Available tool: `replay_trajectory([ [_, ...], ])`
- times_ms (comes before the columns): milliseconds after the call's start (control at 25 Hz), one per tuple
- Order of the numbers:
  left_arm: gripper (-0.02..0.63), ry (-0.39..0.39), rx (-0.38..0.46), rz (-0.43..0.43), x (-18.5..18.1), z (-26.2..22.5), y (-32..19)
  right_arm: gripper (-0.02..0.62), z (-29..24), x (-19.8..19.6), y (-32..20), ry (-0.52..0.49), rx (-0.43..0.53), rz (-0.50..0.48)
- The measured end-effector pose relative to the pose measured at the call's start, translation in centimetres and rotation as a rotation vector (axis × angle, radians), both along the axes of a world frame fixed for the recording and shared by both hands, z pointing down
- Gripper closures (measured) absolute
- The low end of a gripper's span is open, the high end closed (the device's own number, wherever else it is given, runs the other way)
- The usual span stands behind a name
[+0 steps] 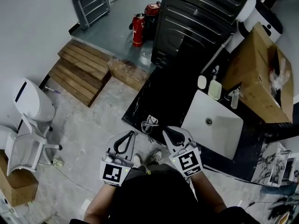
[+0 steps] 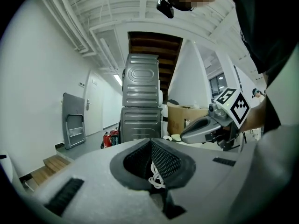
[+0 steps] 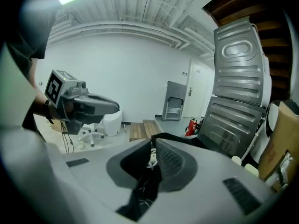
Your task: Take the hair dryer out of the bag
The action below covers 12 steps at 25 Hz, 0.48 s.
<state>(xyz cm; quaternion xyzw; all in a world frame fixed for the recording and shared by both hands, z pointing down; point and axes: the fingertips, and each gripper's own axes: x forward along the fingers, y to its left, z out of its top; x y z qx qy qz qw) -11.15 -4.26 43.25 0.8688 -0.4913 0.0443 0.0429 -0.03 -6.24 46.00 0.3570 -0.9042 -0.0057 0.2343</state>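
Both grippers are held side by side at the near edge of a black counter [image 1: 161,92]. My left gripper [image 1: 125,141] has its jaws together and nothing in them; its own view shows the pads [image 2: 163,160] meeting at the tip. My right gripper [image 1: 174,136] also looks shut and empty, with its pads [image 3: 170,160] meeting ahead of its camera. A small bundle of white cord [image 1: 149,123] lies on the counter's near corner, just beyond both tips. It shows through the left jaws [image 2: 156,176]. I cannot make out a bag or a hair dryer.
A white sink [image 1: 219,133] is set into the counter at right, with bottles [image 1: 215,88] behind it and a cardboard box [image 1: 257,73] beyond. Dark metal machines [image 1: 196,17] stand at the back. A fire extinguisher [image 1: 137,29], wooden steps [image 1: 79,71] and a white chair [image 1: 25,148] are on the floor at left.
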Motion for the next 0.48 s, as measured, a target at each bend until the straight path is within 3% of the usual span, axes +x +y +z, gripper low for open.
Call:
replay_trajectory([
  [160, 0.583, -0.02, -0.015, -0.002, 0.3, 0.6, -0.4, 0.51, 3.1, -0.5, -1.8, -0.014, -0.083, 0.013],
  [400, 0.583, -0.029, -0.043, 0.01, 0.6, 1.8, -0.9, 0.373, 8.0, -0.2, -4.9, 0.281, -0.032, 0.006],
  [480, 0.583, -0.026, -0.051, 0.008, 0.5, 2.0, -1.1, 0.378, 8.3, -0.4, -5.3, 0.323, 0.0, -0.009],
])
